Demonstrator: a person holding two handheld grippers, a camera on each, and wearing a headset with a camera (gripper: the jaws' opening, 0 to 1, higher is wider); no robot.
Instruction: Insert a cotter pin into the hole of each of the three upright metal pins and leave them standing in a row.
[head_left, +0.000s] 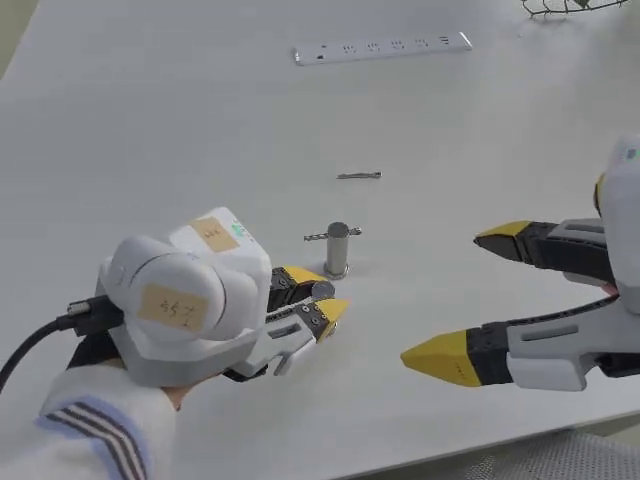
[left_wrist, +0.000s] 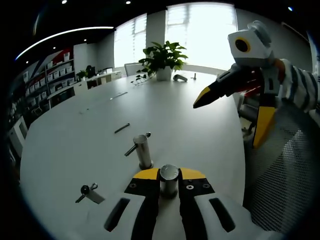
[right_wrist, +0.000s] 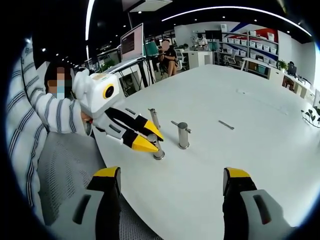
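My left gripper is shut on an upright metal pin that stands on the white table; the same pin shows between the yellow tips in the right gripper view. Just beyond it stands a second upright pin with a cotter pin through its hole. A third pin stands behind the left gripper's jaws. A loose cotter pin lies farther out on the table. My right gripper hovers open to the right, holding nothing.
A white power strip lies at the far side of the table. The table's near edge runs just below both grippers. A potted plant stands at the table's far end, and a person sits at a desk in the background.
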